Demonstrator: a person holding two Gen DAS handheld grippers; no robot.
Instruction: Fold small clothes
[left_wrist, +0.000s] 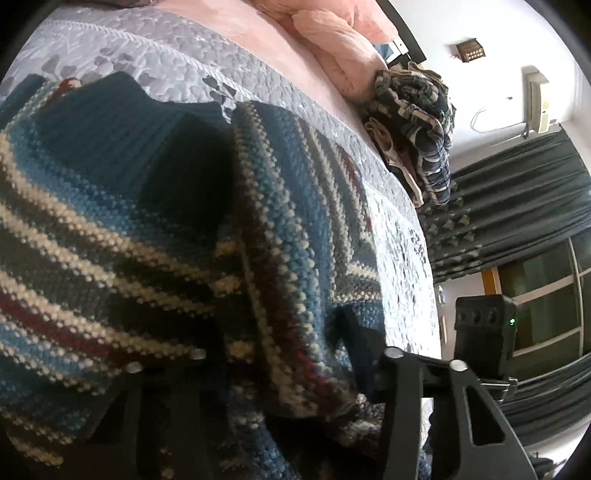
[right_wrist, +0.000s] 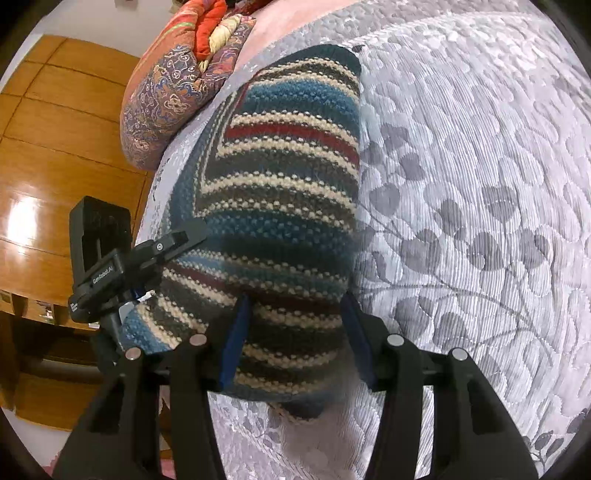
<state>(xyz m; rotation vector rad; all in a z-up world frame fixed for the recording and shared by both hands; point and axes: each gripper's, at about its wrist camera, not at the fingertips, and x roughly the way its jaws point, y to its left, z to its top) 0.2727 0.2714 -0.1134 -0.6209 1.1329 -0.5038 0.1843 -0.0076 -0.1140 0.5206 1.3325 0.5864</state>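
A striped knit sweater (left_wrist: 110, 221) in blue, cream, grey and red lies folded on the grey quilted bed (left_wrist: 147, 48). It fills the left wrist view. A fold drapes between the jaws of my left gripper (left_wrist: 291, 350), hiding the left finger, while the right finger pad (left_wrist: 356, 350) stands wide to the side. In the right wrist view the sweater (right_wrist: 288, 177) forms a long strip. My right gripper (right_wrist: 295, 343) is open, its blue pads (right_wrist: 234, 343) astride the strip's near end. My left gripper (right_wrist: 188, 232) touches the sweater's left edge.
A heap of plaid clothes (left_wrist: 413, 122) and pink pillows (left_wrist: 332, 44) lie at the bed's far side. Dark curtains (left_wrist: 517, 203) hang beyond. A patterned red comforter (right_wrist: 173, 81) sits at the bed's edge beside a wooden wardrobe (right_wrist: 55, 129). Bare quilt (right_wrist: 480, 184) spreads right of the sweater.
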